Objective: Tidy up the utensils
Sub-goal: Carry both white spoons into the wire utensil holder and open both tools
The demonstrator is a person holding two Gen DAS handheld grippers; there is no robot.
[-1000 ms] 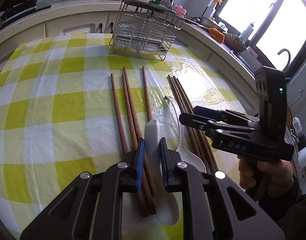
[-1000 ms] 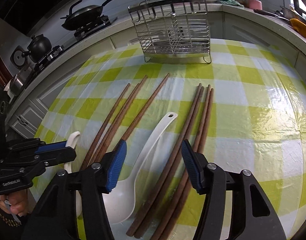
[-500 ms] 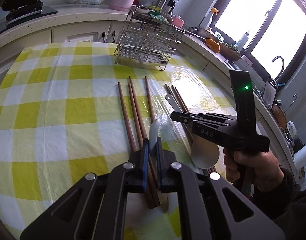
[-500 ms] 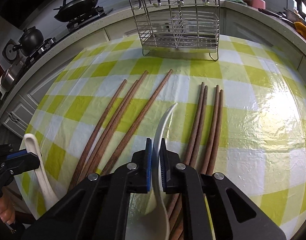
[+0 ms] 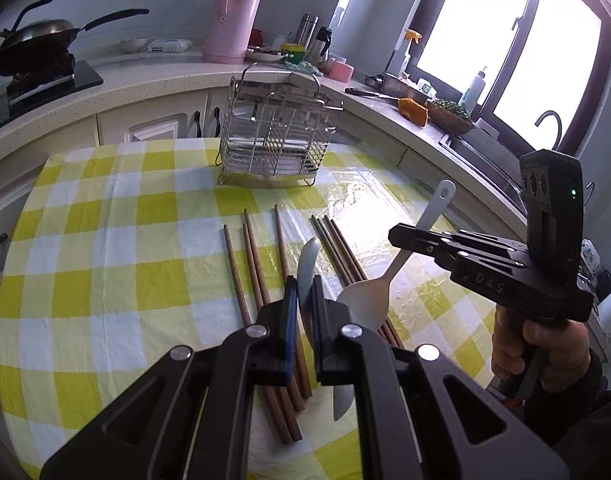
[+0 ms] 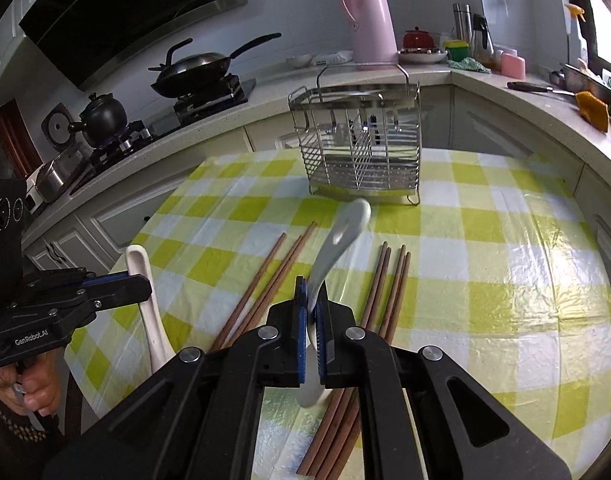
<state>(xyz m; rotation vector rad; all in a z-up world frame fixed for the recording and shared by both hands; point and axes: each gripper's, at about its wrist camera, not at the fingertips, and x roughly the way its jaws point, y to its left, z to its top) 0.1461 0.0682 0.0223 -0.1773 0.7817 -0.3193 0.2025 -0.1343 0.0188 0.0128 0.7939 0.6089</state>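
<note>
My left gripper point(image 5: 304, 312) is shut on a white spoon point(image 5: 307, 264) and holds it above the table; it also shows in the right wrist view point(image 6: 143, 276). My right gripper point(image 6: 313, 320) is shut on a second white spoon point(image 6: 341, 236), lifted off the cloth, handle pointing toward the wire utensil rack point(image 6: 361, 148). That spoon and gripper show in the left wrist view point(image 5: 421, 240). Two groups of brown chopsticks point(image 5: 257, 264) point(image 5: 337, 244) lie on the yellow checked tablecloth point(image 5: 105, 240). The rack point(image 5: 277, 132) stands at the table's far edge.
A kitchen counter point(image 6: 505, 92) wraps behind the table with a pink thermos point(image 6: 369, 20), a wok on the stove point(image 6: 197, 68) and a black kettle point(image 6: 101, 116). A sink and window are at the right in the left wrist view point(image 5: 545, 128).
My right gripper closed on the second spoon and both grippers lifted their spoons up off the table. The rack now looks nearer to level with the grippers.
</note>
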